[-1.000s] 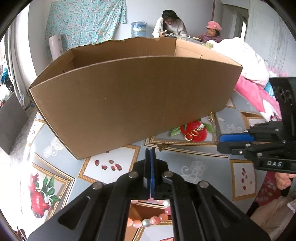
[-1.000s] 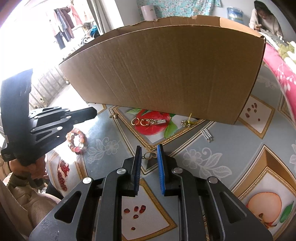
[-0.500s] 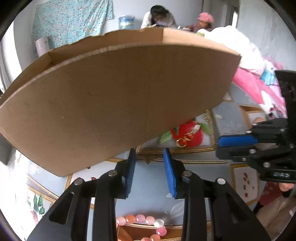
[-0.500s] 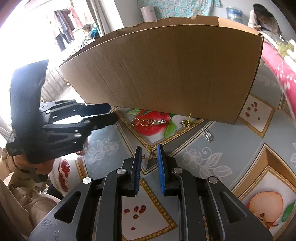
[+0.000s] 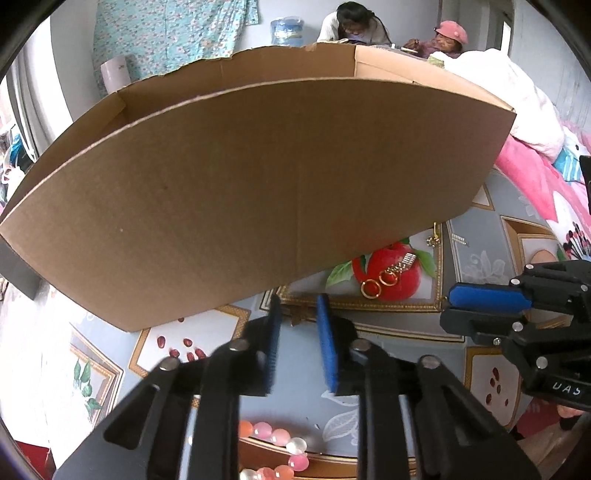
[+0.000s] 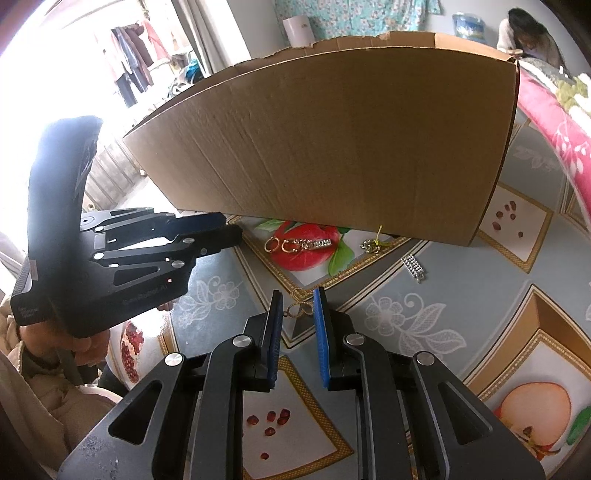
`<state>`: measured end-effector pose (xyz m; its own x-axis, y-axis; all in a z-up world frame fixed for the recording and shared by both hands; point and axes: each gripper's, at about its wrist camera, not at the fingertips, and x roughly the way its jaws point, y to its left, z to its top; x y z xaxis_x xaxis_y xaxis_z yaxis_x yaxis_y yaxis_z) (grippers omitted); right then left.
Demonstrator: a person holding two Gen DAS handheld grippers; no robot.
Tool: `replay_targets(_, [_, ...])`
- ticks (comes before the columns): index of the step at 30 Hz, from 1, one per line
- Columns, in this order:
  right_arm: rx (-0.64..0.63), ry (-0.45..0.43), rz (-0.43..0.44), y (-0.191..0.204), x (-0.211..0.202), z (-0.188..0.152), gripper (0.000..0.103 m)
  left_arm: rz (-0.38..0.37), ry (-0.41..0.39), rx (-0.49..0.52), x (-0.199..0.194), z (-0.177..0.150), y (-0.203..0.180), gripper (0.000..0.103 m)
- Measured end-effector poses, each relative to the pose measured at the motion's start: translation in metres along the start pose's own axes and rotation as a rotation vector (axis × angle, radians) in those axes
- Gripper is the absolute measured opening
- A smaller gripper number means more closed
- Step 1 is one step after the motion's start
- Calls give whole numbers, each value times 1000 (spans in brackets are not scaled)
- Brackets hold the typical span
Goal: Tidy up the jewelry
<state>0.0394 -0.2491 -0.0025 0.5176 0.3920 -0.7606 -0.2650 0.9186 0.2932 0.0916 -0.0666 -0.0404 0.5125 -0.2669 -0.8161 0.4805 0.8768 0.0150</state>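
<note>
A large cardboard box (image 5: 236, 192) stands on the patterned tablecloth; it also shows in the right wrist view (image 6: 332, 147). Gold hoop earrings with a rhinestone bar (image 5: 388, 275) lie on the red fruit print, also in the right wrist view (image 6: 299, 244). A small gold piece (image 6: 299, 308) lies on the cloth between my right gripper's (image 6: 297, 314) open jaws. My left gripper (image 5: 297, 321) is open and empty just in front of the box. A pink bead bracelet (image 5: 280, 448) lies below it.
A small charm with a yellow tag (image 6: 373, 243) and a silver rhinestone strip (image 6: 413, 266) lie near the box's right corner. A pink bedspread (image 5: 535, 177) borders the right. Two people sit far behind (image 5: 354, 26).
My left gripper went from shut to open and drew back a little from the box, leaving the bead bracelet on the cloth. My right gripper stayed in place over the gold piece.
</note>
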Motion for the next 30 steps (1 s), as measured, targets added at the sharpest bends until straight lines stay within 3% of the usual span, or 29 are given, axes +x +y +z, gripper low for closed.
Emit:
replay_targets(9, [7,-7,10,-6,-4,-3,15,1,0,0,1,0,-6,12])
replay_targets(18, [8,-7,11,-6,-4,-1,15,-60,-25,-47,-3,-6,11,12])
replay_targets(24, [11,3,3,-4,-7,4,15,-97,-81,-49,-21,-14,22,12])
replay_targets(30, [-8,-44,-20,8,-27,7,15,-122,-171,-61,-52,-21,35,12])
